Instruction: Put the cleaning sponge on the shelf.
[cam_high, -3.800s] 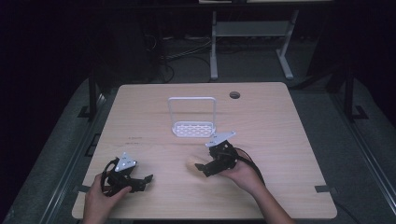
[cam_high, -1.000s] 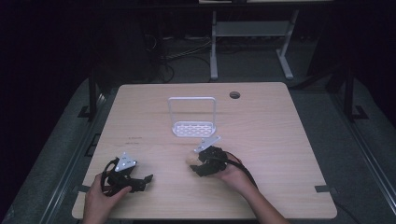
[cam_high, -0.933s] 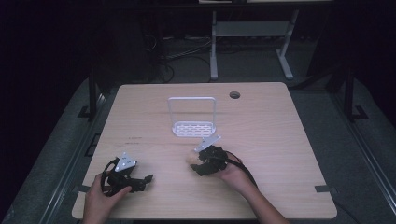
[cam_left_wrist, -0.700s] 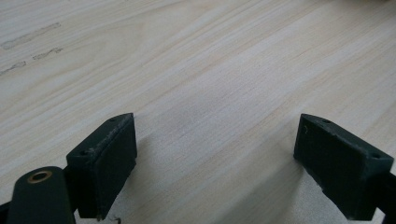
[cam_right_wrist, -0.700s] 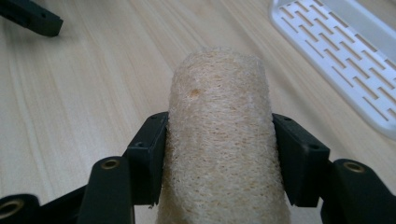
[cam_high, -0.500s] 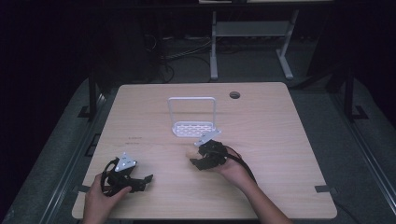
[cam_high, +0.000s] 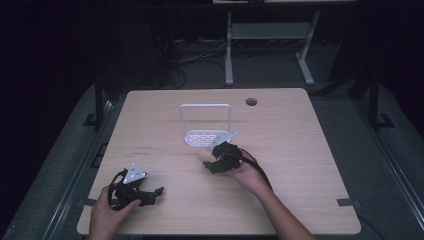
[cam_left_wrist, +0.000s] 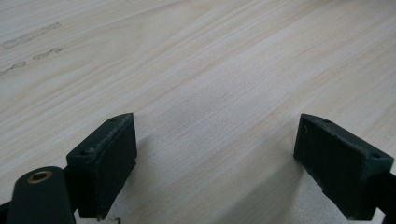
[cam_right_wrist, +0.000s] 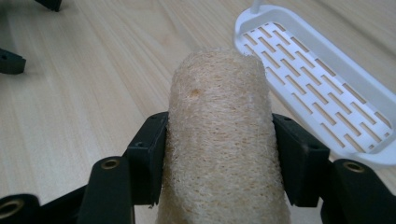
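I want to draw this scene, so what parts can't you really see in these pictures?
- Loofah: its lower end is cut off by the bottom edge in the right gripper view; in the high view it is too small for detail.
- Rack: its handle is cut off by the top edge in the right gripper view.
- Left tool: small and dark in the high view, so its jaws are hard to make out there.

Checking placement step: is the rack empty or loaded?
Empty. The rack shows bare slots in the right gripper view; the loofah is clamped in the right gripper, beside the rack, not in it.
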